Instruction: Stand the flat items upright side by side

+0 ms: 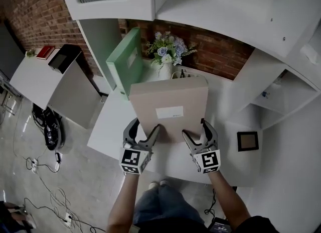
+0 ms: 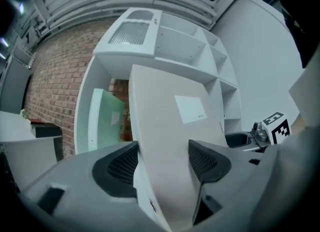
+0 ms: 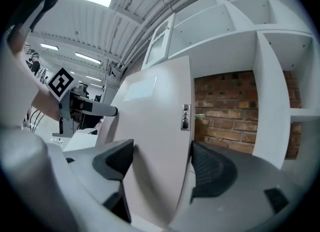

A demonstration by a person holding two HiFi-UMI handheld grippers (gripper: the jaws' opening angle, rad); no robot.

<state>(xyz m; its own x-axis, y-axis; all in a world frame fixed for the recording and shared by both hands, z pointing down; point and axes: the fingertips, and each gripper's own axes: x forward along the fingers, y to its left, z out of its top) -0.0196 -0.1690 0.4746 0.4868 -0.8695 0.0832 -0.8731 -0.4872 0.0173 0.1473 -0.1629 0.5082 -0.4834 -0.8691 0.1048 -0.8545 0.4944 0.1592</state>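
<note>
Your left gripper point(image 1: 144, 132) and right gripper point(image 1: 198, 134) each pinch the near edge of the beige flat cardboard box file point(image 1: 170, 104), one towards each near corner. In both gripper views the pads press on its two broad faces, with the jaws standing wide around its thickness. The file is held at a slant over the white table point(image 1: 113, 126), its face with the pale rectangular label point(image 1: 169, 112) turned up towards you (whether its far edge rests on anything cannot be told). Beyond it, the open compartment of the white shelf unit point(image 1: 210, 6) holds two things. A green flat box file point(image 1: 125, 59) stands on edge at the left, leaning against the side wall. A white vase point(image 1: 165, 70) of pale blue and white flowers point(image 1: 168, 50) stands at the far side, against the brick.
</note>
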